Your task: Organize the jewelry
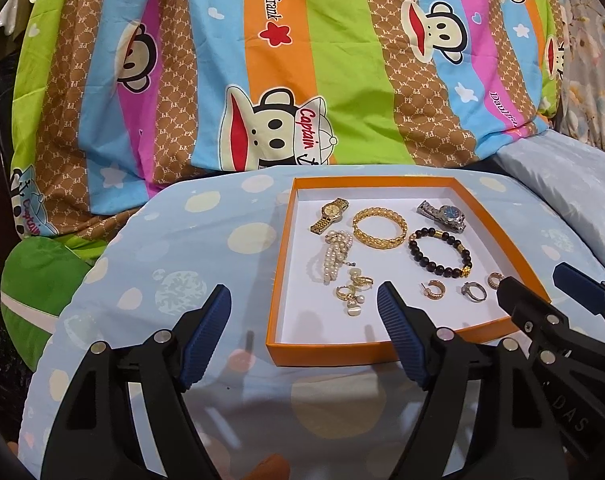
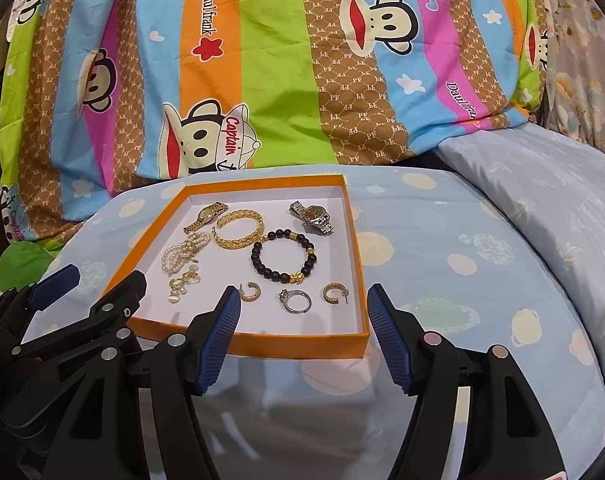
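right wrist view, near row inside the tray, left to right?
Pearl earring cluster → gold hoop earring → silver ring → second gold hoop, all lying in the orange tray.

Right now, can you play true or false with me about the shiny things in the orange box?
1. The gold chain-link bangle lies inside the shallow orange cardboard box. True.
2. The dark beaded bracelet with gold beads sits outside the box on the blue spotted cloth. False: it lies inside the box, beside the bangle.
3. There are two wristwatches, a gold watch and a silver steel watch. True.
4. The left gripper is holding the white pearl bracelet. False: its jaws are open and empty.
5. The right gripper holds nothing. True.
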`<state>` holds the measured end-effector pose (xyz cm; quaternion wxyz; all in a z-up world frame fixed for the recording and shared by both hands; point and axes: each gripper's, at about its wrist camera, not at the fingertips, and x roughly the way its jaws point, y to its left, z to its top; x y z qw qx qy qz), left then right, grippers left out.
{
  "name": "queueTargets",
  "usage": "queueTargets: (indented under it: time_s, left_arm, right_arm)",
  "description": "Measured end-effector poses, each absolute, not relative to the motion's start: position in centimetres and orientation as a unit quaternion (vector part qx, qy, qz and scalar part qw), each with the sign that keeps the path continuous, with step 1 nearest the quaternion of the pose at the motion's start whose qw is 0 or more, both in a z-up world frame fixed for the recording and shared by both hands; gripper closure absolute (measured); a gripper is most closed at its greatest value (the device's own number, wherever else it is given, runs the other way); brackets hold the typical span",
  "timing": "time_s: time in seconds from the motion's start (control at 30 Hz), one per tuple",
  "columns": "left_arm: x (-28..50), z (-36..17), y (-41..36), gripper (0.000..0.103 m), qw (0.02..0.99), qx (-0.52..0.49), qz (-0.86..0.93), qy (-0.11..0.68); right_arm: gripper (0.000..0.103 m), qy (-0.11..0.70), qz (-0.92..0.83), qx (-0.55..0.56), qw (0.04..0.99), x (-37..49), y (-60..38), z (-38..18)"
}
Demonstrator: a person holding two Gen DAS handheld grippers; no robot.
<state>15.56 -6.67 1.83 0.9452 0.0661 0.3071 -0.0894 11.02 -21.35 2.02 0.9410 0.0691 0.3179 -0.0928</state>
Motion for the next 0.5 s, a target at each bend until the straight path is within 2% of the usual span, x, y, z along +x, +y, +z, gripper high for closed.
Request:
queueTargets:
  time_s: [0.5]
  left_arm:
    - [15.51, 1.87, -6.66, 0.030, 0.946, 0.071, -0.085, 0.305]
  right_arm:
    - [0.038, 0.315, -0.099, 0.064, 0.942, 10.84, -21.39, 2.16]
